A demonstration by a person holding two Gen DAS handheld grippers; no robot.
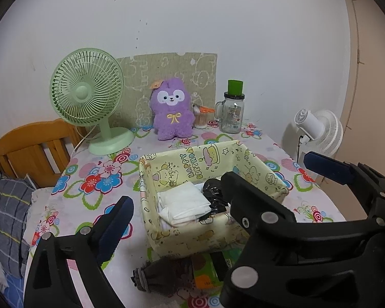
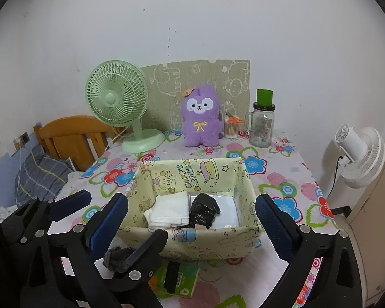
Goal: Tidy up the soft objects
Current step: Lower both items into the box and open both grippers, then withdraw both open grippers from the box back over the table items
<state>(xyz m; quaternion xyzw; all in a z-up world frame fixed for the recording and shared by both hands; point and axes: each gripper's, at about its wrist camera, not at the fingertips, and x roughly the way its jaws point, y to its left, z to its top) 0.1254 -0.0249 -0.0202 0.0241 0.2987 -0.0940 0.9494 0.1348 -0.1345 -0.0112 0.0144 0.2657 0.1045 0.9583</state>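
1. The left gripper (image 1: 213,205) is gaping wide, gripping nothing; the right gripper (image 2: 192,220) is likewise spreading wide around air, its blue pads (image 2: 269,220) flanking the box's front corners without visibly touching.
2. The yellow fabric box (image 2: 213,241) is sitting on the floral tablecloth (image 2: 290,179); a folded white cloth (image 2: 169,210) is lying at its left beside a crumpled black bundle (image 2: 205,211).
3. A grey sock (image 1: 154,274) is lying on the tablecloth just in front of the box, below the left gripper and partly over a green packet (image 2: 182,277).
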